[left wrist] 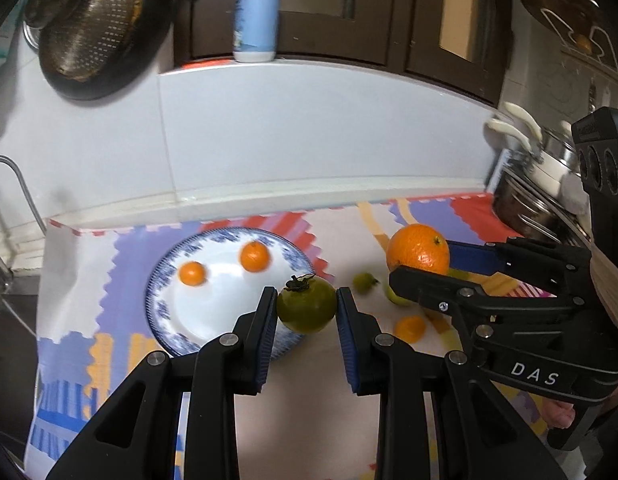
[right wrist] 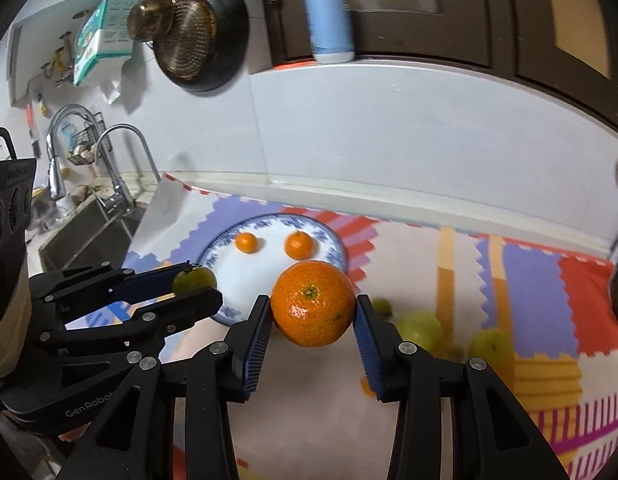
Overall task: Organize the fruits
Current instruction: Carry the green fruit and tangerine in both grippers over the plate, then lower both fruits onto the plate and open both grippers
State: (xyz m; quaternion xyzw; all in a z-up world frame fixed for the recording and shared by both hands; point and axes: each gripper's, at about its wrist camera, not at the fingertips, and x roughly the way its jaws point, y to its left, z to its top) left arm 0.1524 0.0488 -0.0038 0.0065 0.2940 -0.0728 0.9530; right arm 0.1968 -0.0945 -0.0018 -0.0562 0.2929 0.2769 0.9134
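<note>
Left wrist camera peers along its own black fingers, tilted down, close over the counter's colourful patterned mat [left wrist: 121, 256]. Right wrist camera sits alongside, facing the same tiled wall. Both catch the blue-rimmed white plate [left wrist: 225, 236] [right wrist: 333, 240], and each glimpses the other gripper.

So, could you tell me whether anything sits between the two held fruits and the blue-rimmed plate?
Nothing visible blocks the way. The left gripper holds a green tomato right at the plate edge, and the right gripper holds a large orange just short of it. Two small oranges occupy the far half; the near half is bare.
</note>
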